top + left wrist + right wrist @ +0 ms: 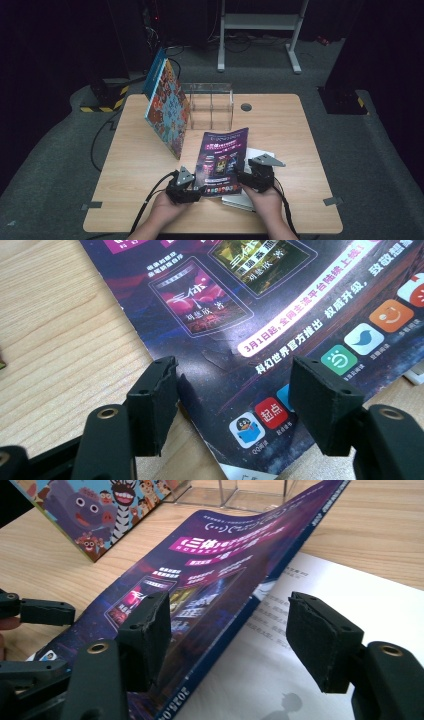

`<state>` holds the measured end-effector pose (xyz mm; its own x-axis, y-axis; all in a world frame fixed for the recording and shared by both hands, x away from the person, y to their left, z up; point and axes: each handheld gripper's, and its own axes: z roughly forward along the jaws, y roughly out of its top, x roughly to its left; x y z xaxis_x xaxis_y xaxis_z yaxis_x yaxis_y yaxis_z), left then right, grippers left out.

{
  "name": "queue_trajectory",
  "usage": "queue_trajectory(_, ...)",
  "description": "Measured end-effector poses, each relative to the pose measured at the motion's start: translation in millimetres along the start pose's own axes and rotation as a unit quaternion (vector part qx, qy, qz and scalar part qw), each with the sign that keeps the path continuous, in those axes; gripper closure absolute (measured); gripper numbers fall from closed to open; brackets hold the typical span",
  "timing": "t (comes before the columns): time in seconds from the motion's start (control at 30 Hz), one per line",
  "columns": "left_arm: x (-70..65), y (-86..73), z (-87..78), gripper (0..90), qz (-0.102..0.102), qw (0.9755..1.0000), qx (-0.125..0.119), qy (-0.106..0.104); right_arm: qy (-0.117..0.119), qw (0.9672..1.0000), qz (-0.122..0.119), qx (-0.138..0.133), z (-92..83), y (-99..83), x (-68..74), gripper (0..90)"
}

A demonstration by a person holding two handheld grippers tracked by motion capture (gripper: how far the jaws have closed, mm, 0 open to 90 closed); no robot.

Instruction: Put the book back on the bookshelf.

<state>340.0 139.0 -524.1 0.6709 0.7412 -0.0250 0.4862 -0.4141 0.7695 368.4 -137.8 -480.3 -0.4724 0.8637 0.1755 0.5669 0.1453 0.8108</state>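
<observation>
From the high view, a purple magazine lies near the table's front edge, partly over white sheets, between the left gripper and right gripper. Left gripper view — jaws apart, straddling the magazine's corner, not pinching. Right gripper view — jaws apart around its raised edge, unclenched.

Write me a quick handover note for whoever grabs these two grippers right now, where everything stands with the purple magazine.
Left gripper: open, jaws straddling the near corner of the purple magazine; pads not pressing it.
Right gripper: open, jaws either side of the magazine's raised right edge, no grip.
The magazine lies near the table's front, partly on white printed sheets, right edge lifted.
Behind: clear acrylic organizer, with a colourful picture book leaning at its left.
Done: both grippers positioned at the magazine.
Left: probably grip and lift it; destination unclear.
</observation>
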Motion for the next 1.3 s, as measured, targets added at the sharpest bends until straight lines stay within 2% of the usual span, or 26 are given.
queue_trajectory(0.07, -0.1, -0.1, 0.0, 36.6, 0.000, 1.0000, 0.000, 0.000, 0.003, 1.0000, -0.004, 0.000, 0.0, 0.5, 0.9, 42.6)
queue_trajectory(0.3, -0.2, -0.3, -0.1, 36.5, -0.001, 1.0000, -0.001, 0.001, 0.006, 0.9996, 0.016, 0.021, 1.7, 1.0, 0.8, 47.5)
queue_trajectory(0.4, -0.2, -0.3, -0.3, 36.5, -0.002, 1.0000, -0.001, 0.001, 0.010, 0.9994, 0.023, 0.022, 2.7, 1.2, 0.3, 52.6)
queue_trajectory(0.6, -0.3, -1.0, -0.6, 36.5, -0.005, 1.0000, -0.004, 0.001, 0.019, 0.9993, 0.025, 0.021, 0.5, 1.7, -0.2, 60.8)
queue_trajectory(0.73, 0.3, -1.7, -1.6, 37.5, -0.006, 1.0000, -0.004, 0.002, 0.016, 0.9995, 0.019, 0.020, -3.3, -0.6, 1.8, 65.8)
queue_trajectory(0.93, -1.1, -2.5, -2.6, 39.2, -0.007, 1.0000, -0.007, -0.001, 0.016, 0.9997, 0.014, 0.010, -14.0, -7.5, 5.0, 66.3)
queue_trajectory(1.1, -2.6, -2.8, -4.4, 38.7, -0.008, 0.9998, -0.013, 0.014, 0.020, 0.9997, 0.016, 0.000, -27.1, -16.9, 7.4, 66.2)
queue_trajectory(1.13, -3.1, -2.6, -4.6, 38.7, -0.003, 0.9997, -0.014, 0.020, 0.021, 0.9996, 0.017, -0.002, -30.0, -19.6, 7.7, 66.0)
queue_trajectory(1.2, -5.2, -1.8, -3.5, 39.9, -0.029, 0.9995, -0.011, 0.007, 0.020, 0.9996, 0.018, -0.007, -35.6, -26.1, 9.2, 65.5)
queue_trajectory(1.3, -10.5, -0.7, -2.1, 40.0, -0.029, 0.9994, -0.014, 0.012, 0.025, 0.9993, 0.027, -0.010, -43.2, -35.2, 8.7, 64.4)
